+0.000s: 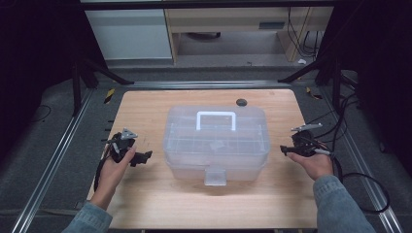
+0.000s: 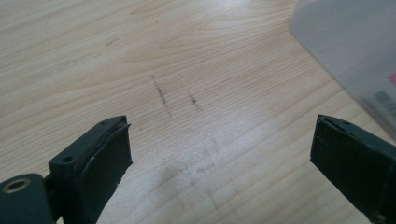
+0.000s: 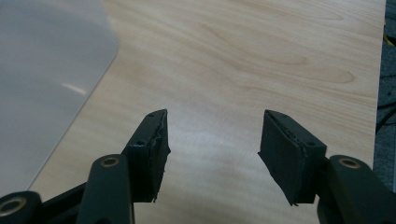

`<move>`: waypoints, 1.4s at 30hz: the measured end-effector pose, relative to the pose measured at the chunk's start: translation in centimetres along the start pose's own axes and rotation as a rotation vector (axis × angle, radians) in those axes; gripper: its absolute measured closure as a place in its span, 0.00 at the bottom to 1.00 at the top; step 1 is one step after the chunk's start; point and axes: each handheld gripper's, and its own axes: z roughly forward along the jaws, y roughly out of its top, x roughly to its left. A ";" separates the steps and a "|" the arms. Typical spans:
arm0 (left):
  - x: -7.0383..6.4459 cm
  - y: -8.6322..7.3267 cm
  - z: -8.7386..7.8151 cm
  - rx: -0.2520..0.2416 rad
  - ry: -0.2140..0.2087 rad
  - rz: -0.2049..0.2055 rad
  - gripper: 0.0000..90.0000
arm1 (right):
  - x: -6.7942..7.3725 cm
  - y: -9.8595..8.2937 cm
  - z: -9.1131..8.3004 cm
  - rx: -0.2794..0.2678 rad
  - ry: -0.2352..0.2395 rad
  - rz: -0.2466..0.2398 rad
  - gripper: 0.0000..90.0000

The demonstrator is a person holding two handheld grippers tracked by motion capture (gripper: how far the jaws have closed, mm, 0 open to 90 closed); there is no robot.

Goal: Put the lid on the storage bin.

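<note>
With both black hand-held grippers, left (image 1: 142,158) and right (image 1: 285,151), spread wide and empty beside the closed translucent plastic storage box with its white handle (image 1: 216,141) at mid-desk (image 1: 145,194), uneven closure on its smooth walls could probably let the box slip or skew.

right gripper (image 3: 212,140) jaws apart over table (image 3: 261,56), beside clear box (image 3: 42,79).
</note>
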 end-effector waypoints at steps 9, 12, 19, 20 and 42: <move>1.5 0.0 2.3 -0.033 0.049 -0.057 0.06 | -2.5 1.3 4.1 -0.048 -0.036 0.091 0.37; 2.0 -0.1 3.2 -0.025 0.060 -0.078 0.06 | -2.8 1.3 5.1 -0.062 -0.044 0.107 0.34; 2.7 -0.5 4.6 -0.007 0.080 -0.099 0.05 | -3.0 1.3 6.8 -0.095 -0.035 0.137 0.27; 2.7 -0.5 4.8 -0.009 0.080 -0.104 0.05 | -2.9 1.3 7.0 -0.097 -0.035 0.141 0.27; 2.4 -0.5 5.5 -0.037 0.077 -0.137 0.00 | -0.8 1.3 8.8 -0.148 -0.084 0.141 0.07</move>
